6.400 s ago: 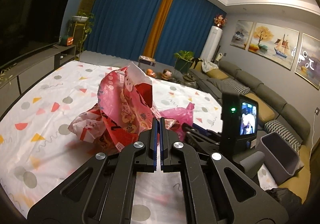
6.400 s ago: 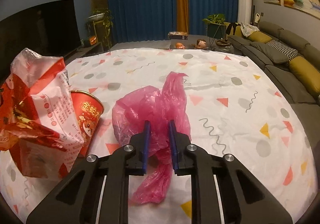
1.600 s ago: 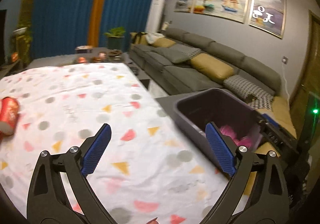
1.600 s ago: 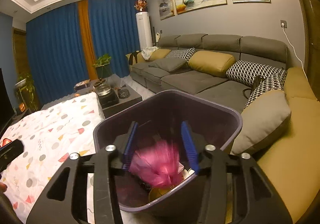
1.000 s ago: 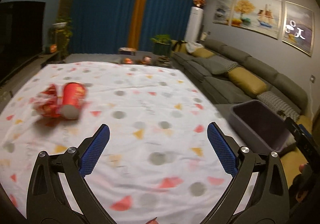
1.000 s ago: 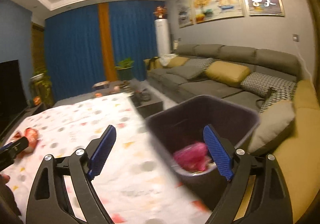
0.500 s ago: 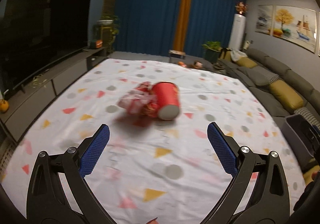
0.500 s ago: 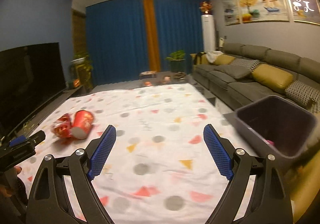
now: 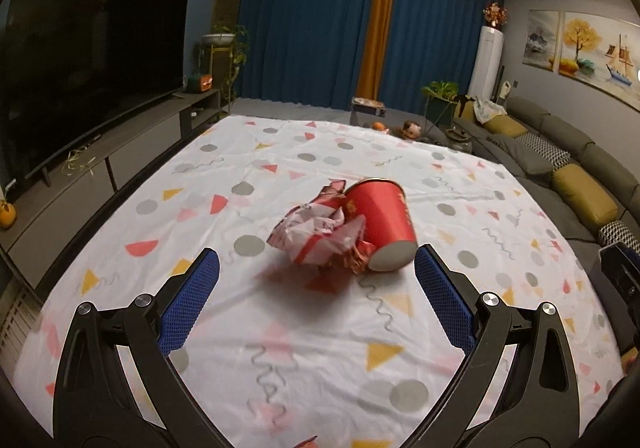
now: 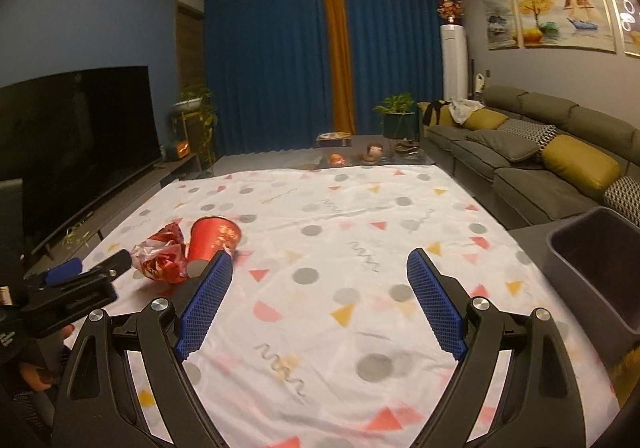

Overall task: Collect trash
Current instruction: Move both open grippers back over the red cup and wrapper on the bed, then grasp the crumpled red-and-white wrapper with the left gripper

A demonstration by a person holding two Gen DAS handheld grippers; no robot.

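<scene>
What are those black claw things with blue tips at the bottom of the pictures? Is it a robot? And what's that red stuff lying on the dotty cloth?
It isn't a robot. A person holds a gripper in each hand, like big tongs with two fingers, and a small camera sits on each one looking forward. So one picture comes from the left gripper and the other from the right gripper. The blue parts are soft pads on the fingers.

Both grippers are wide open and hold nothing right now.

On the patterned sheet lies a red paper cup, tipped on its side. A crumpled red and white wrapper lies right against it. That is trash to pick up.

In the right gripper's picture, a dark bin stands at the sheet's edge by the sofa. The left gripper points straight at the cup and wrapper.
</scene>
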